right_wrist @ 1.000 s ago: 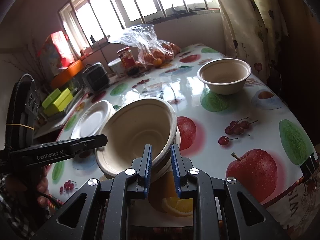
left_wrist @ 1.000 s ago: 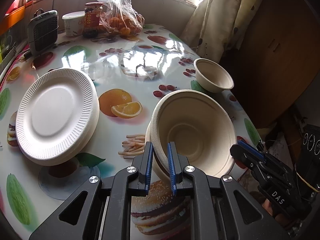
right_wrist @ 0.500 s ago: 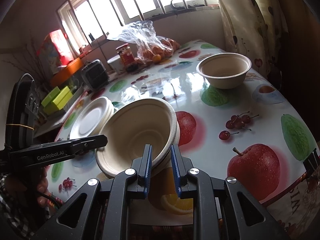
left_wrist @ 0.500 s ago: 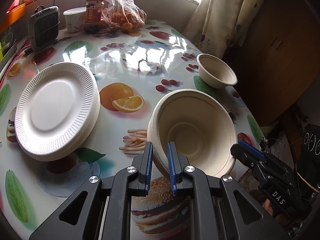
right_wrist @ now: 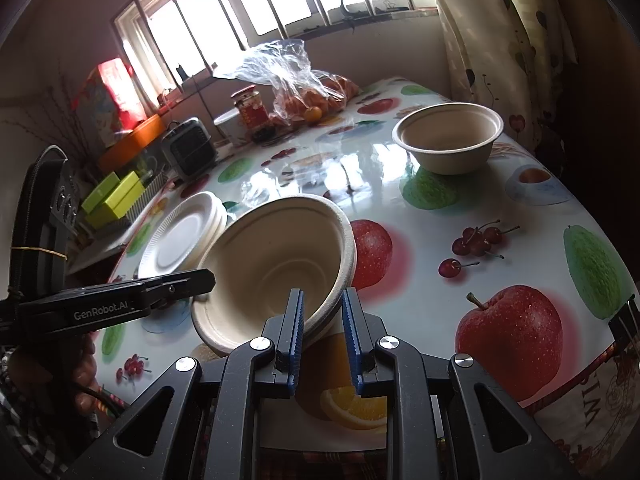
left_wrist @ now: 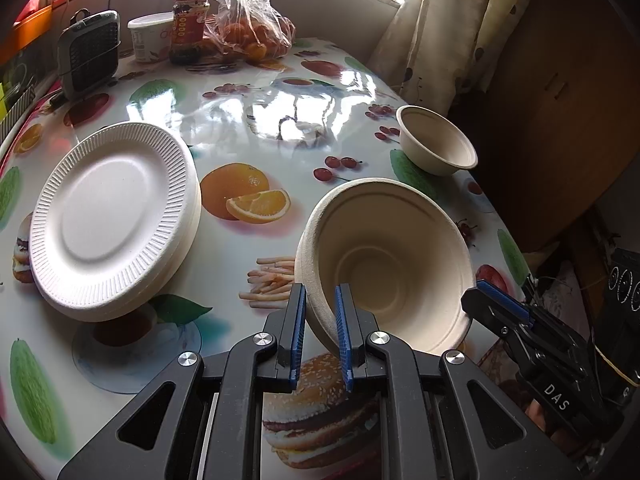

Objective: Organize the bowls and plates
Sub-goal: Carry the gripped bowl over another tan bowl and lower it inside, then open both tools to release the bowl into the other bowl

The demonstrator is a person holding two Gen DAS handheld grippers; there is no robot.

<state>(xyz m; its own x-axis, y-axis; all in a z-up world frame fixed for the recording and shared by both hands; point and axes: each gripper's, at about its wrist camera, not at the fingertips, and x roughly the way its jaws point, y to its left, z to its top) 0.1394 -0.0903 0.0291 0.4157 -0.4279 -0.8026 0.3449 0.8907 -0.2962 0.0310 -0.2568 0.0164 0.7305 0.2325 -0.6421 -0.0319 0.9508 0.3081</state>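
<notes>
A large beige bowl [left_wrist: 384,256] is tilted and held above the table between both grippers. My left gripper [left_wrist: 320,332] is shut on its near rim. My right gripper [right_wrist: 322,340] is shut on the opposite rim of the same bowl [right_wrist: 276,264]; it shows in the left wrist view [left_wrist: 500,312] at the bowl's right. A stack of white ribbed plates [left_wrist: 112,216] lies at the left, also in the right wrist view [right_wrist: 180,236]. A smaller beige bowl [left_wrist: 436,144] stands upright at the far right, seen too in the right wrist view [right_wrist: 448,140].
A fruit-print tablecloth [left_wrist: 248,128] covers the table. At the far end stand a bag of oranges [left_wrist: 248,28], a red jar [left_wrist: 190,24], a white tub [left_wrist: 146,36] and a small dark fan [left_wrist: 88,56]. A curtain [left_wrist: 440,32] and wooden cabinet [left_wrist: 560,100] are right.
The large bowl has been lifted and tilted a little more, held by both grippers. The plates and the small bowl have not moved on the table.
</notes>
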